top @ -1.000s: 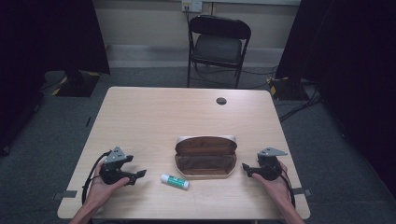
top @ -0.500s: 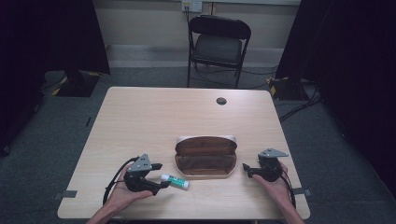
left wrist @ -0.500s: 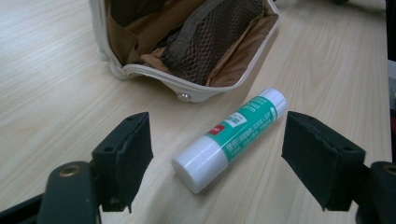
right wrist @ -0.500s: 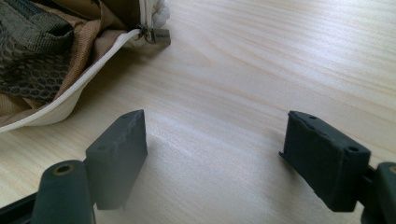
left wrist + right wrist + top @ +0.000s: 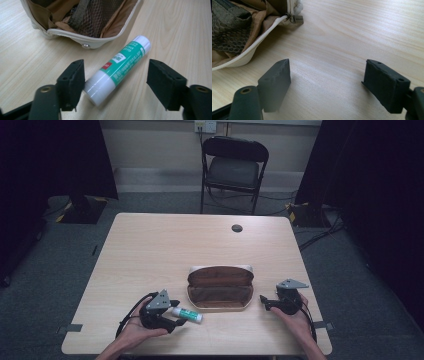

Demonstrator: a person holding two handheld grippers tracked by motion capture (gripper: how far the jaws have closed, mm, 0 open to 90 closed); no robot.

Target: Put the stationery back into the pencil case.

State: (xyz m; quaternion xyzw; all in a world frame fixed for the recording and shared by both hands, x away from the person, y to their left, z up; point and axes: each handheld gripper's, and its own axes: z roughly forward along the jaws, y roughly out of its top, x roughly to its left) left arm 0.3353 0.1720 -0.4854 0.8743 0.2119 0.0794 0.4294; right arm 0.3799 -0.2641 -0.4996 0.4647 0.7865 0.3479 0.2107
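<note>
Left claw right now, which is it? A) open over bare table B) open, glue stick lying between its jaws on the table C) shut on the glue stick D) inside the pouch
B: in the left gripper view the left claw stands open, and the green-and-white glue stick lies on the light wooden table between its jaws, beside the open brown zip pouch.

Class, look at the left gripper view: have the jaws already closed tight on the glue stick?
No: the left gripper is open, its jaws standing wide on either side of the glue stick.
</note>
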